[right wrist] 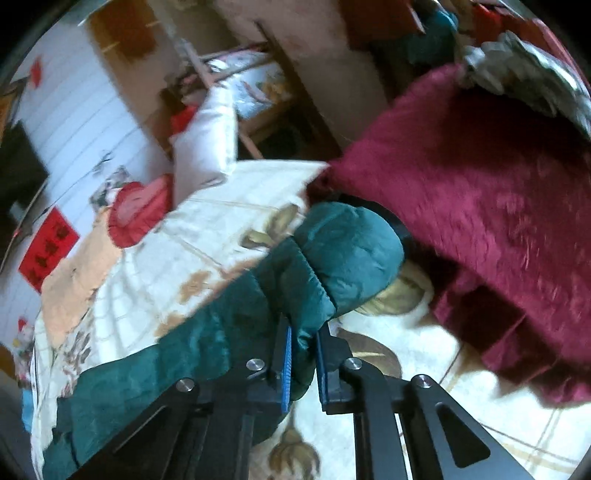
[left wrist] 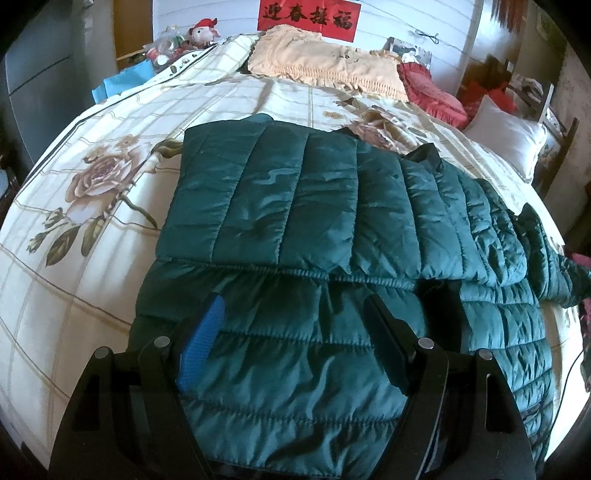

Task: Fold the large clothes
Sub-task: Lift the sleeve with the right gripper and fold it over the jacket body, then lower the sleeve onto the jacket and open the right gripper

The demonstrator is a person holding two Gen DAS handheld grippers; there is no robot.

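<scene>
One teal quilted jacket lies spread on the bed, over a cream sheet printed with a grid and roses. In the left wrist view its upper half is folded over the lower, the folded edge running across the middle of the picture, and one sleeve trails off to the right.

The left gripper hangs over the near part of the jacket with its two fingers spread wide, released; the quilted cloth shows between them, but whether the pads touch it cannot be told. One finger shows a blue pad; the other is seen only as a dark face.

The right gripper is clenched on the jacket: a thin pinch of teal cloth sits between its two blue pads, near the puffy end of the sleeve, which bulges past the fingertips. The view is blurred.

Just beyond that sleeve end lies one dark red plush blanket, covering the right side of the bed.

At the head of the bed the left wrist view shows three cushions in a row: one peach with a fringe, one red with a ruffle and one white pillow. One red banner with black characters hangs on the white wall behind them. One plush toy sits at the far left corner among small clutter.
</scene>
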